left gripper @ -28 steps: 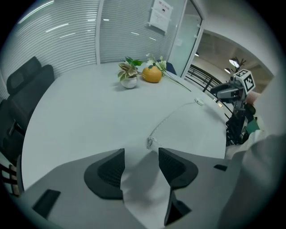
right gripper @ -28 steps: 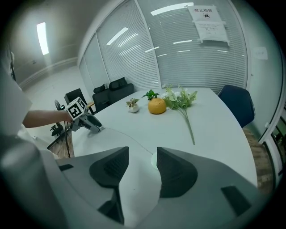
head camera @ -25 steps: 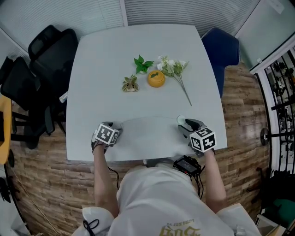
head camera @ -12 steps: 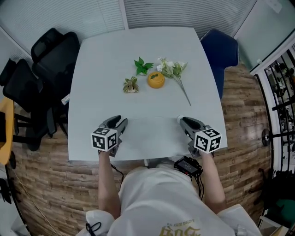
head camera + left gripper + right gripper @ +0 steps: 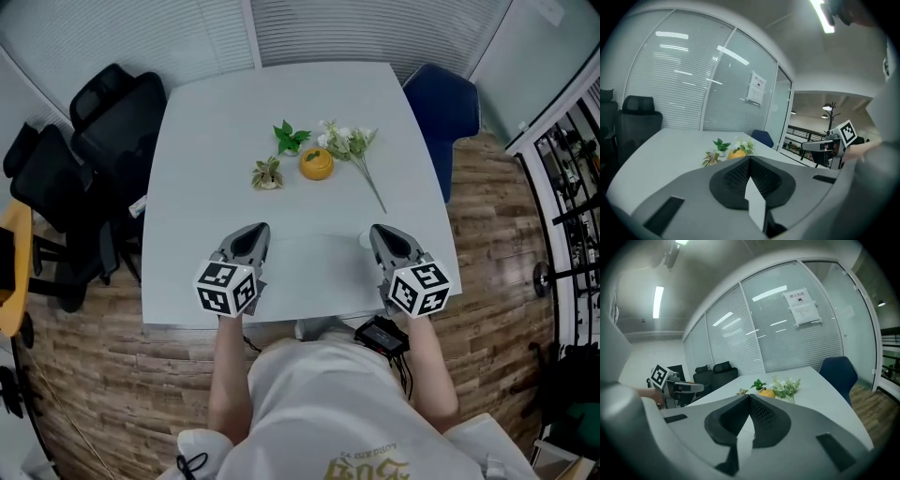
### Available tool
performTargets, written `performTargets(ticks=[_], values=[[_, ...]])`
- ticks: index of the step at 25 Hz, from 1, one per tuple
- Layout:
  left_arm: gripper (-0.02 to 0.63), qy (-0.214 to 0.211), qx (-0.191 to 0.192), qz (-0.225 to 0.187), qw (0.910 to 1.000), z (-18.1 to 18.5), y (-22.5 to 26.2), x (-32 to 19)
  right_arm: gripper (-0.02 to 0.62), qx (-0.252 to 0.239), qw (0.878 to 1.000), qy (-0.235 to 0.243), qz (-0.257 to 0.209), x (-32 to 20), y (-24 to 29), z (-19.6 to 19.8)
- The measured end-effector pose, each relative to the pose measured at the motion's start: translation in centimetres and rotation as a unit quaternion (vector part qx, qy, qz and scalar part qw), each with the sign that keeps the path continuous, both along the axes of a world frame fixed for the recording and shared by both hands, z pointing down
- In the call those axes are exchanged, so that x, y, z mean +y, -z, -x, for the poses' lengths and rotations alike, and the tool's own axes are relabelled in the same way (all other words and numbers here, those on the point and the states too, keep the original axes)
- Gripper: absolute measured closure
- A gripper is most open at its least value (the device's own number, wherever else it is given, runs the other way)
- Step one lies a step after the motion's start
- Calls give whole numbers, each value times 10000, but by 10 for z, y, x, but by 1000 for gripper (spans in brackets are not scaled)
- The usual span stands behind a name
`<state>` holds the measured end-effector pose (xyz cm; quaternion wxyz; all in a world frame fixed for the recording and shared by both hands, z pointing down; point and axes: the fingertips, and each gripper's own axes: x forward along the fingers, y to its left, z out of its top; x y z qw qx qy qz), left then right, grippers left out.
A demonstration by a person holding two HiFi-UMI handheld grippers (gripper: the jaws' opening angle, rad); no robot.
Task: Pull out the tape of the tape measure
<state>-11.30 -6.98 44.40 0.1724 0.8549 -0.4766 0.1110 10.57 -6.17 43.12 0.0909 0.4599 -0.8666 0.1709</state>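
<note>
The tape measure [image 5: 317,163] is a round orange-yellow case lying on the far middle of the white table [image 5: 197,187]. It also shows small in the left gripper view as the tape measure [image 5: 736,153] and in the right gripper view as the tape measure [image 5: 765,392]. My left gripper [image 5: 253,231] hovers over the table's near edge, left of centre, well short of it. My right gripper [image 5: 380,231] hovers level with it on the right. Both point toward the tape measure. Their jaws have just closed and stand shut with nothing between them.
A green leaf sprig [image 5: 291,135], a dried plant [image 5: 267,173] and a white flower stem [image 5: 352,142] lie around the tape measure. A small white object [image 5: 365,241] sits by the right gripper. Black chairs [image 5: 103,122] stand left, a blue chair [image 5: 446,108] right.
Both grippers rose off the table's near edge and tipped from pointing down toward level. Their jaws went from open to shut, empty.
</note>
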Motion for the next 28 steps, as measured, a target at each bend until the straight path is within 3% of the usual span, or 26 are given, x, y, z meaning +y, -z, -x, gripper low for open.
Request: performTargets(ticks=[4,23,28], values=[[603,-20,-156,-147,9998,-3,7,5,580,148,9998,-54,-98,2,4,1],[603,128,187,42,9997,7,0,7,580,310,9994,-163,-18,3,-3,-11],[603,106,130,87,9998,8,-7,5,580,325,9993,-173,15,0,-8,-13]])
